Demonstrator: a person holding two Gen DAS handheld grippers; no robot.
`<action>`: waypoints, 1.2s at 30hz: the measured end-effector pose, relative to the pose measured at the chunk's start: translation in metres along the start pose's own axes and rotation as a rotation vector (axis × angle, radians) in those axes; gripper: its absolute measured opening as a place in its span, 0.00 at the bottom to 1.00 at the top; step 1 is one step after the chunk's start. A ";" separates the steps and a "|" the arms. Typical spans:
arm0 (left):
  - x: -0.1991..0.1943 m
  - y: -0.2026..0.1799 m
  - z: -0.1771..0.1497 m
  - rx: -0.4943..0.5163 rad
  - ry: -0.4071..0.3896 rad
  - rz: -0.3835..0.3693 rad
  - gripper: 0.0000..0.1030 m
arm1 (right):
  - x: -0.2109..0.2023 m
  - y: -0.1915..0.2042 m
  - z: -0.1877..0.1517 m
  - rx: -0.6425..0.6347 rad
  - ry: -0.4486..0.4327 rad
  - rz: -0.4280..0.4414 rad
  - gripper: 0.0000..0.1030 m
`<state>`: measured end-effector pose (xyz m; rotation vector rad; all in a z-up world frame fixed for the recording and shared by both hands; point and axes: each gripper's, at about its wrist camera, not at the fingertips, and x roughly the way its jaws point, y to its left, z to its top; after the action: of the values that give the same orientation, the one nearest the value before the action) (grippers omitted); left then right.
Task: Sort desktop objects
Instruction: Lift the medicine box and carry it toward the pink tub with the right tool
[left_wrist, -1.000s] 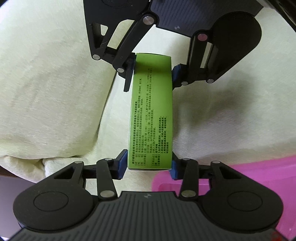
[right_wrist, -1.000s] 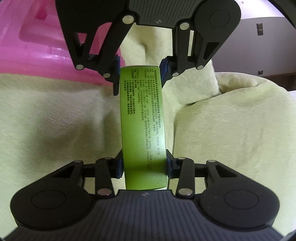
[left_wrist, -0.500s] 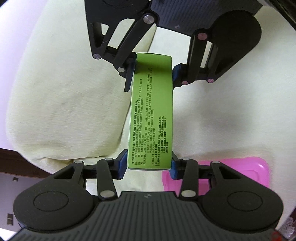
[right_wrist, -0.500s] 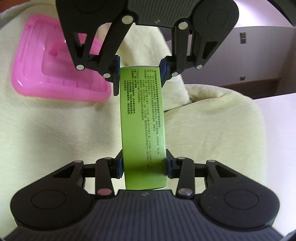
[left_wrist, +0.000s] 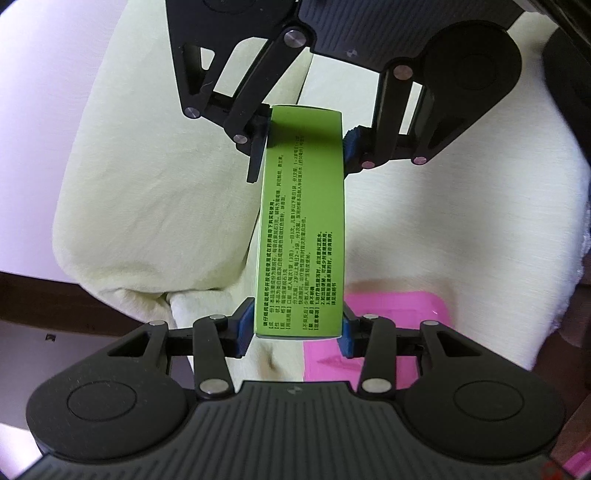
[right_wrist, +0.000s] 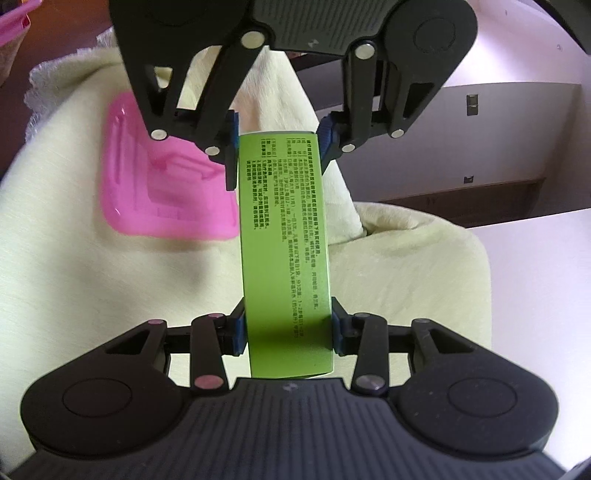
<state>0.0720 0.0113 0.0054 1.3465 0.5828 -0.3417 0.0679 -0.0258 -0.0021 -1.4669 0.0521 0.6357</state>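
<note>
Right wrist: wall sockets | left wrist: green box clamped both tools

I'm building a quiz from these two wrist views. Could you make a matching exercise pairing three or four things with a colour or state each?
Things:
1. box
2. lid
3. blanket
4. left gripper

Colour or state:
A. pale yellow, rumpled
B. bright green, printed with black text
C. shut on one end of the box
D. pink, lying on the blanket

Pairs: 1-B, 2-D, 3-A, 4-C
</note>
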 end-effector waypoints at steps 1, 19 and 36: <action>-0.007 -0.003 0.000 -0.003 0.006 0.004 0.47 | -0.007 0.003 0.003 0.000 -0.008 -0.001 0.35; -0.086 -0.034 -0.092 -0.132 0.204 0.005 0.47 | -0.065 0.041 0.111 -0.057 -0.226 0.058 0.35; -0.148 -0.081 -0.166 -0.253 0.384 -0.011 0.47 | -0.103 0.087 0.205 -0.134 -0.423 0.139 0.35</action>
<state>-0.1253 0.1426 0.0065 1.1685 0.9217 -0.0120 -0.1254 0.1248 -0.0116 -1.4377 -0.2230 1.0688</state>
